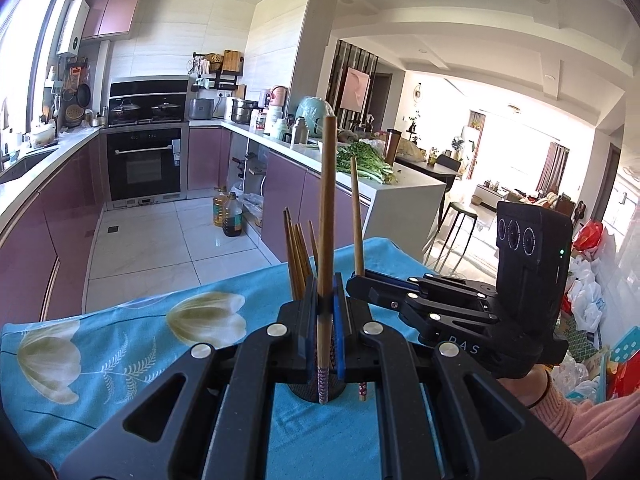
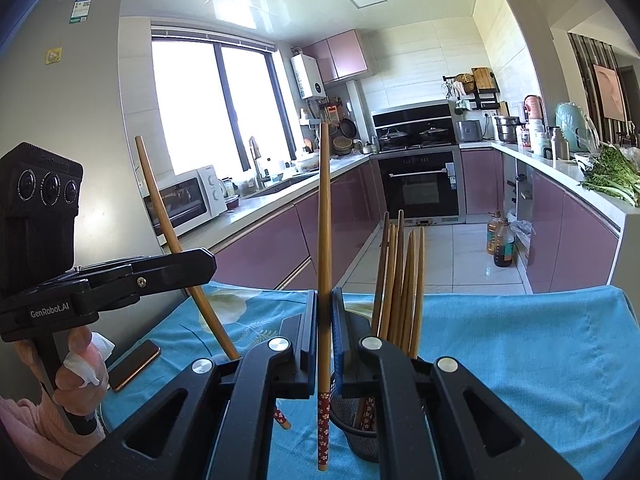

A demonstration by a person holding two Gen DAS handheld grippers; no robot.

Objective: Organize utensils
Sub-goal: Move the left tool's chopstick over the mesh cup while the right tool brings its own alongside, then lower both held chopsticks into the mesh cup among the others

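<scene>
Chopsticks stored: bundle (image 2: 400,280) upright in mesh holder (image 2: 356,432), at 5 o'clock.
Left claw (image 1: 325,300): clenched on one chopstick (image 1: 326,208).
Right claw (image 2: 324,320): clenched on another chopstick (image 2: 323,240).
Left: both need dropping in.

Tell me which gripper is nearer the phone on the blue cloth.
Left. The left gripper hangs close above the phone; the right gripper, shut on a chopstick, sits farther off beside the mesh cup.
</scene>
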